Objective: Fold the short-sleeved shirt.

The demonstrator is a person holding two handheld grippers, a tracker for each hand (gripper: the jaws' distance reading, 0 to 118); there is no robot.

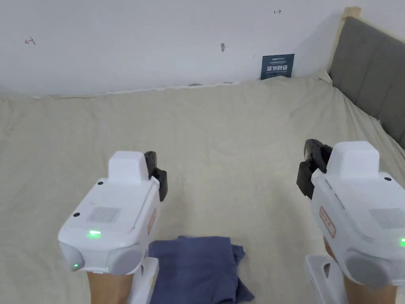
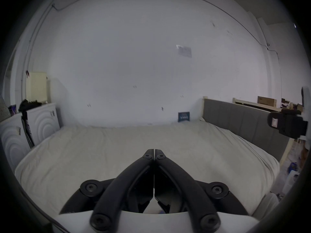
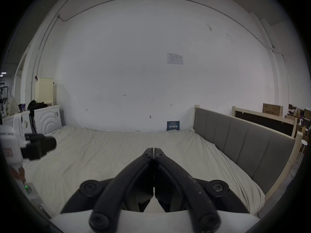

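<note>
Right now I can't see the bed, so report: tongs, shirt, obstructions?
Left tongs shut, empty. Right tongs shut, empty. Blue shirt lies bunched on the bed, below both. No obstruction seen.

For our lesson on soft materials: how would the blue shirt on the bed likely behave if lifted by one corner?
The shirt lies rumpled with soft creases, so it would probably droop and unfold. It looks like thin cloth, so likely light. It can't roll, though it might drag along the sheet.

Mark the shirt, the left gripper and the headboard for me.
shirt [image 1: 197, 267]: head view, middle of the blue fabric.
left gripper [image 2: 154, 150]: left gripper view, where the closed tips meet.
headboard [image 1: 371, 79]: head view, grey padded face.
</note>
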